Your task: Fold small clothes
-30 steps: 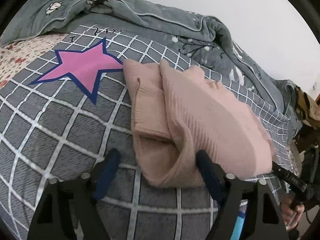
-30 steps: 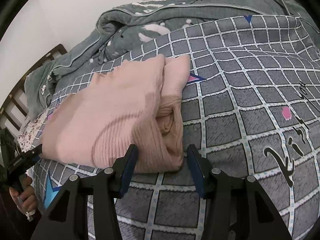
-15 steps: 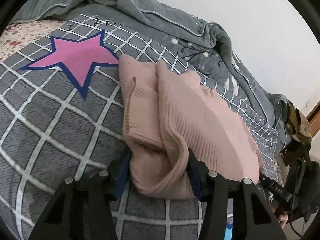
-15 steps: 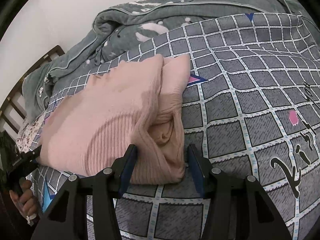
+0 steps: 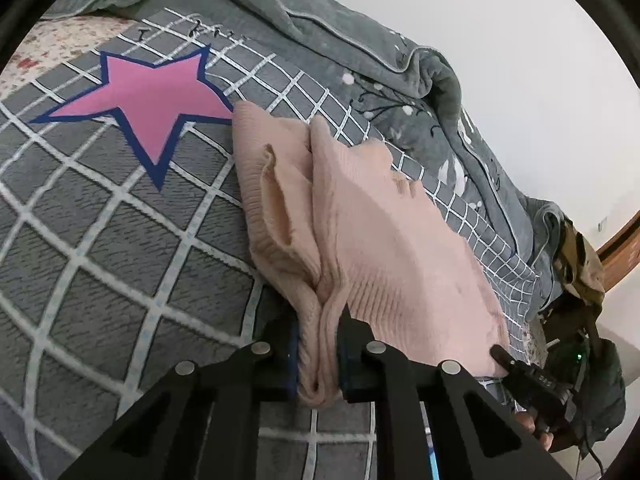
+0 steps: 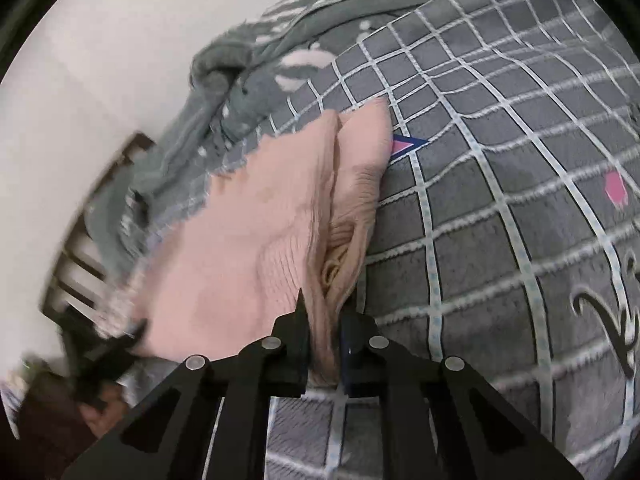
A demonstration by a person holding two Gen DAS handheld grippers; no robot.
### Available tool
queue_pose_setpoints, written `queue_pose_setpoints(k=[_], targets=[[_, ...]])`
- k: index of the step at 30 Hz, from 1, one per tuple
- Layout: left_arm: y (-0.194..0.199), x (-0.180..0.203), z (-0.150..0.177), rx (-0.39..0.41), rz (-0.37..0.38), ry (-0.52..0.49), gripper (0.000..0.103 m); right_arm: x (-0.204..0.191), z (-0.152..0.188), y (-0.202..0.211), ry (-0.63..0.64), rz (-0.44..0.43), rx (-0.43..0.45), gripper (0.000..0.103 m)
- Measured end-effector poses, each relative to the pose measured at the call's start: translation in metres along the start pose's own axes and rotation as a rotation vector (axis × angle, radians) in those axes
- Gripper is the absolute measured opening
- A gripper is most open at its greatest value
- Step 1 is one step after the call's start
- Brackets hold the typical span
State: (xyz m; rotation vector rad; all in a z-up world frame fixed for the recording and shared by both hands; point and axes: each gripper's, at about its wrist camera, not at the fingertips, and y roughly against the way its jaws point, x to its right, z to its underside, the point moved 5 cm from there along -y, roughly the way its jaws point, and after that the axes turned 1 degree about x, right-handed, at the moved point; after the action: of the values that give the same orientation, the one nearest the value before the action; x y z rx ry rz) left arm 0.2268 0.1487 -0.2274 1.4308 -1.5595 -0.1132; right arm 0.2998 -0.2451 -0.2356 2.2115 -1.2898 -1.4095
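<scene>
left tongs (image 5: 318, 354): I've got them clamped on the pink sweater (image 5: 360, 240) hem
right tongs (image 6: 323, 344): I've clamped the sweater's opposite bunched edge
sweater: folded, lying on checked blanket (image 5: 120, 248)

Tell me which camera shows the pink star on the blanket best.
The left wrist view: the whole pink star lies sharp and uncovered beside the pink sweater. The right wrist view shows only one star tip poking out from behind the sweater, with motion blur.

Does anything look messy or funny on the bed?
Only a little: the pink knit sweater is bunched and uneven at the near edge, where both grippers, left and right, pinch it. The grey quilt behind lies crumpled.
</scene>
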Motion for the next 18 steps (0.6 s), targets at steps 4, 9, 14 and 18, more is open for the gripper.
queue_pose_setpoints(k=[4,9,14,18], targets=[[0.015,0.000,0.007,-0.004,0.004,0.020,0.013,-0.013,0.013,0.019,0.022,-0.010,0.020,0.011],[0.038,0.001,0.027,-0.011,0.007,0.024,0.013,-0.022,0.031,0.050,0.030,-0.036,0.030,0.011],[0.063,0.006,0.054,-0.021,0.006,0.011,0.013,-0.023,0.057,0.081,0.061,-0.015,0.028,0.011],[0.083,0.011,0.075,-0.031,-0.002,-0.023,0.013,-0.018,0.080,0.106,0.062,0.000,0.018,0.011]])
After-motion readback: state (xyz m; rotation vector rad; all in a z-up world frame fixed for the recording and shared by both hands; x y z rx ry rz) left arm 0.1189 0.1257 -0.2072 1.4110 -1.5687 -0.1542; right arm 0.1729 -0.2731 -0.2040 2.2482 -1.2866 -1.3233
